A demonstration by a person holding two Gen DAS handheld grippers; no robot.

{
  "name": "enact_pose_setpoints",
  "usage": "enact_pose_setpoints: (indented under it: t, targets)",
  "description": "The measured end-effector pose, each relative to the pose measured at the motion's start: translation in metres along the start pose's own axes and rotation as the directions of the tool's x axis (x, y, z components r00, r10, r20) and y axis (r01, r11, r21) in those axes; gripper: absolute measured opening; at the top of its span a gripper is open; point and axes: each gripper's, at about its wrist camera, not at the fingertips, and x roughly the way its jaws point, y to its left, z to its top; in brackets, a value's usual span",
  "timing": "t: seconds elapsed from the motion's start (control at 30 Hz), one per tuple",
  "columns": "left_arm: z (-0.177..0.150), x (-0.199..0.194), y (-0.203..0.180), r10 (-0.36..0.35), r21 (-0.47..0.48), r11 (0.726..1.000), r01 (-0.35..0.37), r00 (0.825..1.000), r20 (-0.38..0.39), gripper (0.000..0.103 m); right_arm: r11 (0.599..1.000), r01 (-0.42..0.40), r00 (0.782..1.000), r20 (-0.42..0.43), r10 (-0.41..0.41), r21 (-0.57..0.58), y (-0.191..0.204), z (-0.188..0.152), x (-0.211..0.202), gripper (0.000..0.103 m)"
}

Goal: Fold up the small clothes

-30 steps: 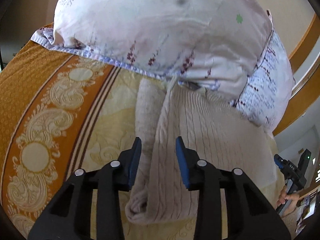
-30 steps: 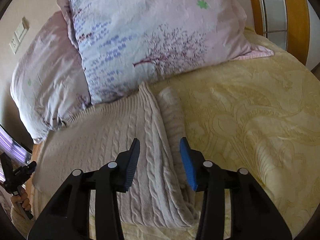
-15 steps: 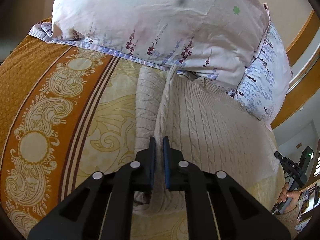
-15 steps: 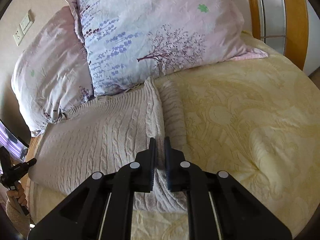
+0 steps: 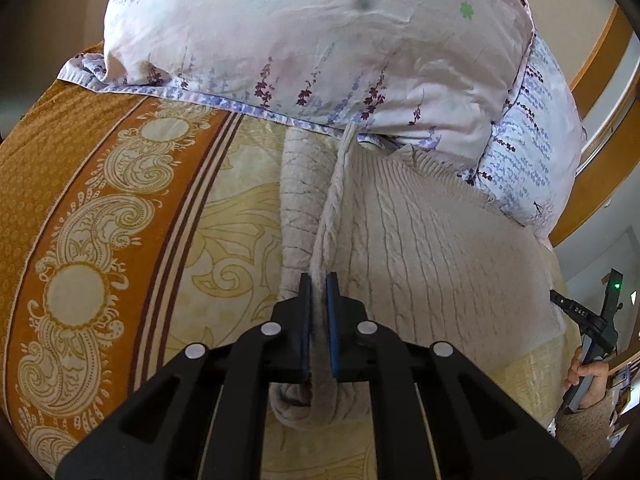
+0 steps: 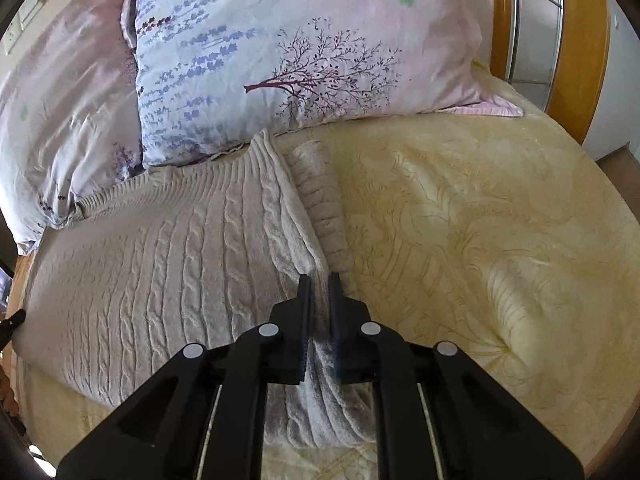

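Here, both grippers had clamped the cable-knit sweater (image 5: 420,240): left gripper (image 5: 319,286) & right gripper (image 6: 319,286) each pinched a side fold (frame centre), sweater below the floral pillows (image 6: 280,60).

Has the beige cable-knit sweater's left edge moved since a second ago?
Yes. The beige cable-knit sweater edge, flat earlier, now rises as a pinched ridge between the left hand-held gripper pads, running toward the floral pillow.

bed (image 6: 500,240) | yellow cover | on it: sweater (image 6: 160,280), two pillows (image 6: 280,60)
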Motion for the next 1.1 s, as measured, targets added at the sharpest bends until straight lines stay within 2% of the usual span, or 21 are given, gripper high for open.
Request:
enact_pose_setpoints:
  t: [0.07, 0.1, 0.13, 0.2, 0.3, 0.4, 0.5, 0.6, 0.67, 0.83, 0.97, 1.0, 1.07, 1.1]
  targets:
    - [0.001, -0.002, -0.003, -0.004, 0.011, 1.0, 0.004, 1.0, -0.001, 0.01, 1.0, 0.017, 1.0, 0.005, -0.017, -0.018, 0.003, 0.0, -0.005, 0.012]
    - [0.002, -0.005, -0.004, -0.005, 0.013, 1.0, 0.005, 1.0, 0.006, 0.011, 1.0, 0.021, 1.0, 0.014, -0.021, -0.017, 0.005, 0.001, -0.011, 0.02]
    - [0.003, -0.009, -0.005, -0.001, 0.018, 1.0, 0.0, 1.0, 0.018, 0.018, 1.0, 0.022, 0.999, 0.027, -0.021, -0.016, 0.006, 0.002, -0.016, 0.033]
    - [0.006, -0.021, -0.011, 0.014, 0.039, 0.999, -0.017, 0.997, 0.073, 0.03, 0.999, -0.014, 0.996, 0.089, 0.017, -0.032, 0.015, 0.004, -0.03, 0.043]
    - [0.008, -0.032, -0.03, 0.026, 0.098, 0.994, -0.039, 0.991, 0.132, 0.037, 0.988, -0.093, 0.989, 0.105, 0.107, -0.122, 0.044, 0.008, -0.033, 0.043]
    - [0.007, -0.022, -0.048, 0.0, 0.141, 0.99, -0.014, 0.995, 0.096, 0.039, 0.97, -0.146, 0.985, 0.057, 0.16, -0.197, 0.074, 0.007, -0.021, 0.043]
    - [0.004, -0.007, -0.052, 0.026, 0.154, 0.988, -0.034, 0.998, 0.059, 0.039, 0.955, -0.14, 0.988, 0.024, 0.152, -0.26, 0.099, 0.004, -0.007, 0.043]
    - [0.0, 0.011, -0.043, 0.054, 0.128, 0.99, -0.053, 0.999, 0.002, 0.039, 0.952, -0.118, 0.993, -0.059, 0.105, -0.283, 0.106, -0.001, 0.018, 0.044]
    - [-0.004, 0.012, -0.041, 0.053, 0.135, 0.989, -0.054, 0.999, 0.008, 0.039, 0.944, -0.109, 0.994, -0.024, 0.107, -0.312, 0.107, -0.007, 0.017, 0.045]
    - [-0.007, 0.01, -0.044, 0.071, 0.155, 0.985, -0.072, 0.997, 0.014, 0.038, 0.947, -0.104, 0.995, -0.029, 0.1, -0.304, 0.106, -0.004, 0.016, 0.045]
    - [0.0, -0.008, -0.032, -0.006, 0.058, 0.998, 0.005, 1.0, 0.004, 0.04, 0.958, -0.083, 0.996, -0.053, 0.071, -0.274, 0.108, -0.001, 0.007, 0.049]
    - [0.005, -0.012, -0.025, -0.03, 0.015, 0.999, 0.03, 1.0, 0.005, 0.044, 0.964, -0.087, 0.995, -0.063, 0.074, -0.251, 0.11, 0.002, 0.004, 0.054]
    - [0.016, -0.017, -0.013, -0.049, -0.068, 0.996, 0.05, 0.999, 0.021, 0.051, 0.964, -0.131, 0.991, -0.06, 0.12, -0.23, 0.116, 0.006, -0.001, 0.059]
    - [0.021, -0.017, -0.007, -0.05, -0.101, 0.994, 0.052, 0.998, 0.024, 0.052, 0.96, -0.148, 0.989, -0.047, 0.141, -0.236, 0.123, 0.007, -0.005, 0.063]
